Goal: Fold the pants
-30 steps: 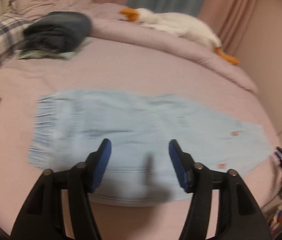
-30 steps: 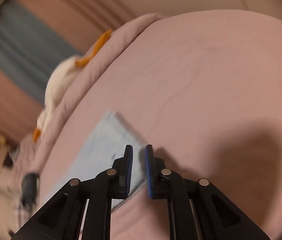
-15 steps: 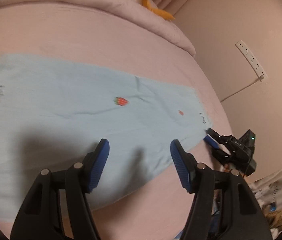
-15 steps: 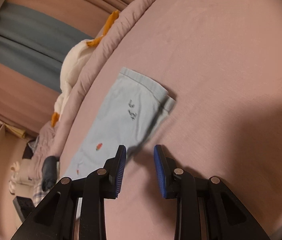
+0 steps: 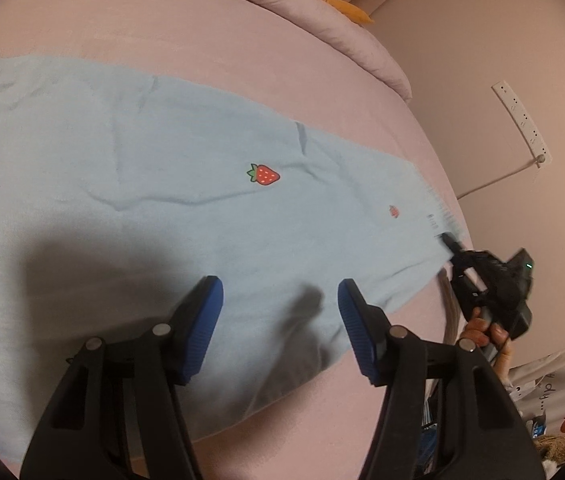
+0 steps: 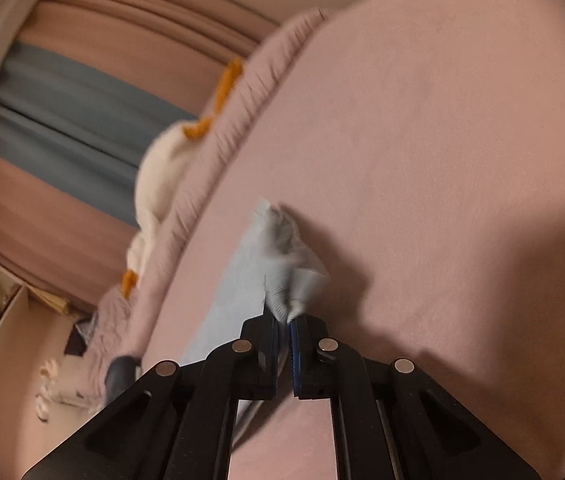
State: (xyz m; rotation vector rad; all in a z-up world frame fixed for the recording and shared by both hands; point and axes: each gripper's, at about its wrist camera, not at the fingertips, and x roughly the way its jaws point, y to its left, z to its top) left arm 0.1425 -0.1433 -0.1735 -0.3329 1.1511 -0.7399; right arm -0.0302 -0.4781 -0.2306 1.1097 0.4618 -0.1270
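Note:
Light blue pants [image 5: 186,184] with strawberry prints lie flat across a pink bed [image 5: 210,40], legs stacked. My left gripper [image 5: 280,320] is open and empty, hovering over the lower leg near its front edge. My right gripper [image 6: 284,328] is shut on the hem of the pants [image 6: 282,264], which bunches up between its blue pads. In the left wrist view the right gripper [image 5: 448,244] sits at the hem end on the right, held by a hand.
A rolled pink duvet [image 5: 322,12] and a white goose plush [image 6: 158,168] lie along the bed's far side. The wall with a power strip [image 5: 522,120] is close on the right. Curtains [image 6: 62,112] hang behind the bed.
My right gripper closed on the hem of the pants and lifted it slightly. My left gripper swung from the waistband end toward the lower leg and stays open.

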